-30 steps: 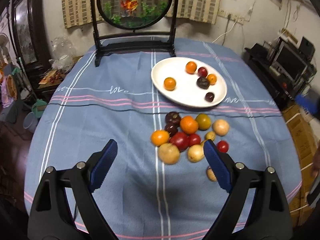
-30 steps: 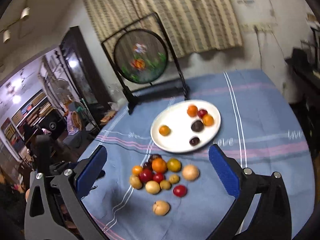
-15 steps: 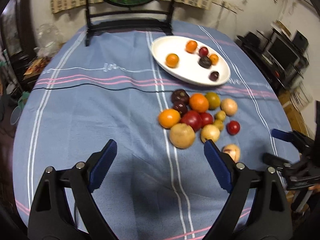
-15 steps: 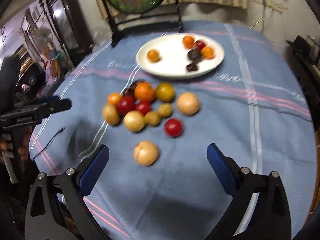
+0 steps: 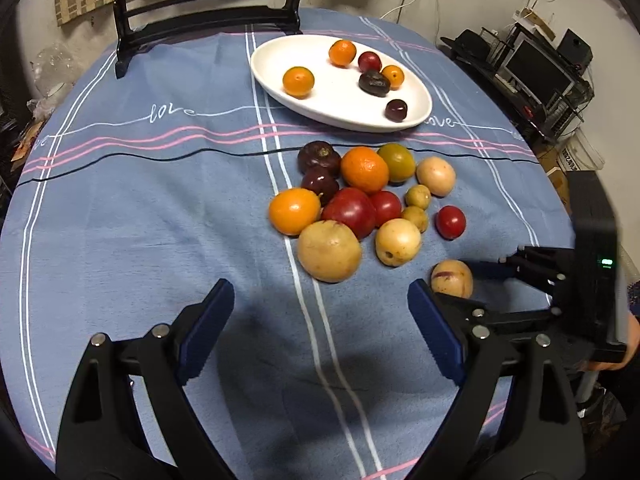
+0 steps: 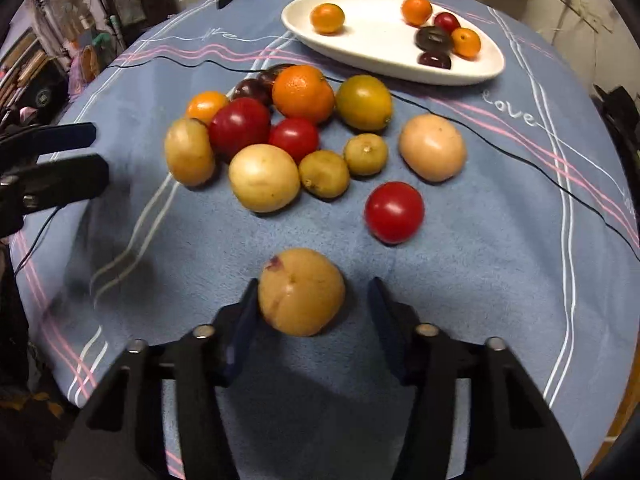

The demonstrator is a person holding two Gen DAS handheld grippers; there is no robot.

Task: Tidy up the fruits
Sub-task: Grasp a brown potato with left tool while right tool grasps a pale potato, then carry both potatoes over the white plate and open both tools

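A loose tan fruit [image 6: 301,291] lies on the blue cloth between the open jaws of my right gripper [image 6: 310,312]; the left pad touches or nearly touches it, the right pad stands apart. The same fruit shows in the left wrist view [image 5: 452,279] with the right gripper [image 5: 486,286] around it. My left gripper [image 5: 320,328] is open and empty, just short of the fruit pile [image 5: 352,208]. The pile [image 6: 280,136] holds oranges, red tomatoes, dark plums and pale yellow fruits. A white oval plate [image 5: 332,100] behind it holds several small fruits.
A black stand with a round painted screen [image 5: 208,16] stands at the table's far edge. A thin black cable [image 5: 160,158] runs across the cloth between plate and pile. Shelves with electronics [image 5: 540,72] stand off the table's right side. The table edge is close on the right.
Both grippers moved down and forward towards the fruit. My right gripper came around the loose tan fruit and its jaws have narrowed. The left stays wide open.
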